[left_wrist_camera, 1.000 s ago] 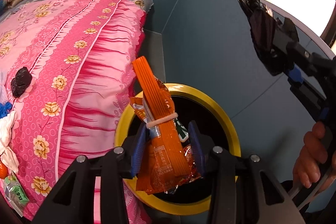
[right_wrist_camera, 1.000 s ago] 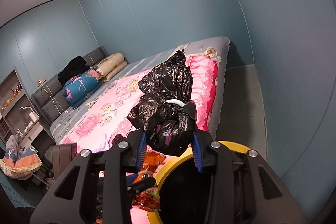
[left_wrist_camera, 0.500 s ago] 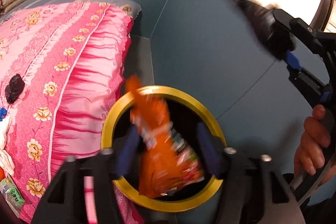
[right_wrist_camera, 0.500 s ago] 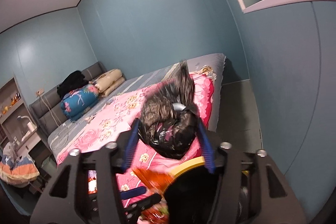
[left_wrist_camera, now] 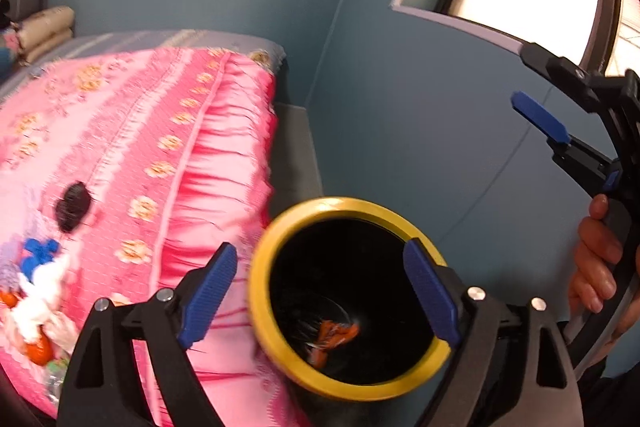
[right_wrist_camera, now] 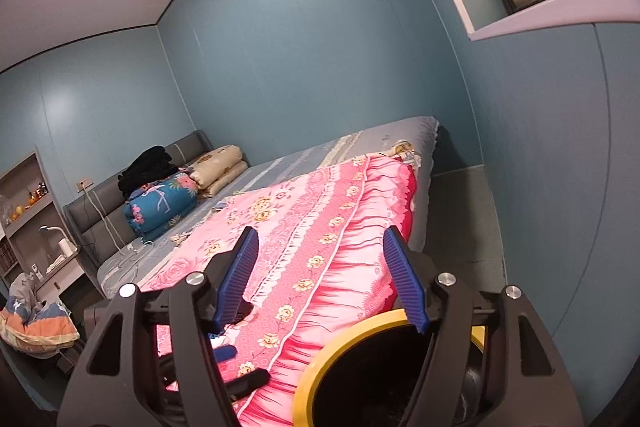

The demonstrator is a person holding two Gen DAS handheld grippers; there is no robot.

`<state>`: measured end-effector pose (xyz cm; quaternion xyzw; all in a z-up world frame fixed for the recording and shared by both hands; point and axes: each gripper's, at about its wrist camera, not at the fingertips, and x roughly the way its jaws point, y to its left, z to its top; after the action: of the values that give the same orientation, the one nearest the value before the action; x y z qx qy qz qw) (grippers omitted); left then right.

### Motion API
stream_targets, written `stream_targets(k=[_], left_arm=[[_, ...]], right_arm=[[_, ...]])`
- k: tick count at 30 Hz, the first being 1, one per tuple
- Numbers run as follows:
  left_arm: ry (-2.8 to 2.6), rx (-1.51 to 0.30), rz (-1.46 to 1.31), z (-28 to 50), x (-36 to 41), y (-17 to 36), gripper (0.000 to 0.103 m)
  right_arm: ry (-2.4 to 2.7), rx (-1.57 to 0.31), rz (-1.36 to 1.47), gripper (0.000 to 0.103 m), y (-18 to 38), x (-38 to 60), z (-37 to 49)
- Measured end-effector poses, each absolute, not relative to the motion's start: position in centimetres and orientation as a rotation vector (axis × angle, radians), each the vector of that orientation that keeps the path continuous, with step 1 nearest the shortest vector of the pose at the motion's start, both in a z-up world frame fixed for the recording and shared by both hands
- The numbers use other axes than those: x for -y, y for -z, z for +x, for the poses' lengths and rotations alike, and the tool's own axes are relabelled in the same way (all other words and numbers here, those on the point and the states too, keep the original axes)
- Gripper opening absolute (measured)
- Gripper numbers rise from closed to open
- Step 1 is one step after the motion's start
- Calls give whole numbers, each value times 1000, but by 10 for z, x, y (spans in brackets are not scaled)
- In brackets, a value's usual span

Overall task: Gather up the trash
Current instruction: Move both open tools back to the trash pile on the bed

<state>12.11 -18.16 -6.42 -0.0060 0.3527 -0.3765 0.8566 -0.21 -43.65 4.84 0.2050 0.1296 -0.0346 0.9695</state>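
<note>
1. The left tool (left_wrist_camera: 320, 291) stands wide, its jaws opening, with nothing between its blue pads (left_wrist_camera: 208, 293)

2. Just below and ahead of the left tool sits a bin (left_wrist_camera: 272, 291) with a yellow rim and a dark inside; the tool's right pad lies across the rim's far-right side in the view

3. An orange wrapper (left_wrist_camera: 334, 335) lies at the bottom of the bin, blurred, beneath the gap of the left tool and clear of both pads

4. The right tool (right_wrist_camera: 320, 279) is also parted, its jaws opening, and nothing sits between its pads (right_wrist_camera: 236, 277)

5. In the left wrist view the right tool (left_wrist_camera: 532, 95) is up and to the right of the left tool, with a hand (left_wrist_camera: 596, 259) wrapped around its grip

6. The same bin (right_wrist_camera: 320, 371) shows below and a little right of the right tool, its inside too dark to tell what lies there

7. To the left of both tools a bed (right_wrist_camera: 316, 227) carries a pink flowered cover, its hanging edge just beside the bin

8. On the cover, left of the left tool, lie a dark crumpled scrap (left_wrist_camera: 72, 205), a blue scrap (left_wrist_camera: 40, 251), white tissue (left_wrist_camera: 40, 291) and an orange piece (left_wrist_camera: 38, 351), well apart from the bin

9. Far ahead of the right tool, folded bedding (right_wrist_camera: 160, 203) rests against the headboard
</note>
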Motion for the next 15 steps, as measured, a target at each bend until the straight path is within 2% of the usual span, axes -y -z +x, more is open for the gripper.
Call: stream_targets(k=[7, 15], left_arm=[[644, -706, -64, 141, 127, 56, 91], [474, -686, -97, 161, 53, 54, 91]], right_arm=[[-6, -255, 385, 75, -54, 423, 9], [-123, -315, 316, 79, -53, 378, 38]])
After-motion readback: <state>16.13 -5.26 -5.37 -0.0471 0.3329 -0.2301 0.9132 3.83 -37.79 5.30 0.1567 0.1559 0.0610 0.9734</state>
